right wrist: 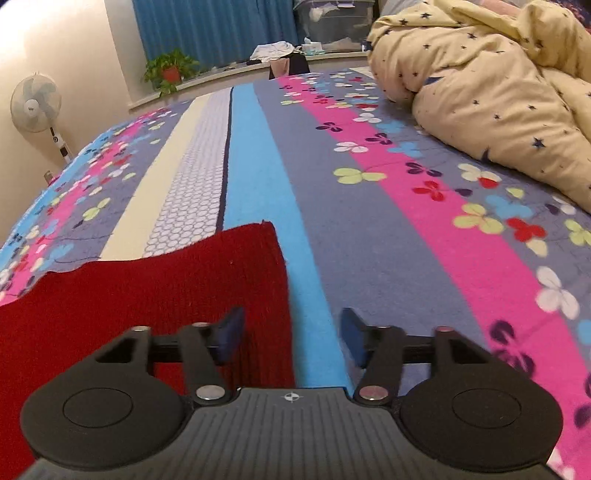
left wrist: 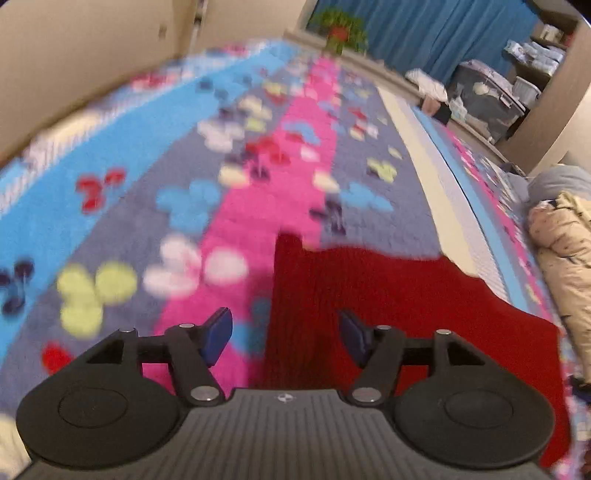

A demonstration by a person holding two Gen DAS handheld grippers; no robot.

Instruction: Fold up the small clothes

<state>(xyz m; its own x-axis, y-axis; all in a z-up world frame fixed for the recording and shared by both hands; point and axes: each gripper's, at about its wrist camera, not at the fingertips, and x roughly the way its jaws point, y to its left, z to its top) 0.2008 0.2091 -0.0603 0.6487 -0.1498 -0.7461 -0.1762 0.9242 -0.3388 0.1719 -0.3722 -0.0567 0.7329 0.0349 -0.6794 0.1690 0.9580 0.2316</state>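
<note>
A dark red knitted garment (left wrist: pixel 388 295) lies flat on the flowered bedspread (left wrist: pixel 147 177). In the left wrist view its left edge runs just under my left gripper (left wrist: pixel 286 336), which stands open over that edge with nothing pressed between the blue pads (left wrist: pixel 218 334). In the right wrist view the same red garment (right wrist: pixel 147 288) fills the lower left, and its right edge lies beneath my right gripper (right wrist: pixel 291 336). That gripper is open too, its blue pads (right wrist: pixel 231 334) apart above the cloth edge and the blue stripe of the bedspread (right wrist: pixel 369 221).
A cream star-print duvet (right wrist: pixel 480 81) is heaped at the right of the bed. Beyond the bed stand a potted plant (right wrist: pixel 170 72), a standing fan (right wrist: pixel 35 101), blue curtains (right wrist: pixel 214 29) and storage boxes (left wrist: pixel 484 96). The left wrist view is blurred.
</note>
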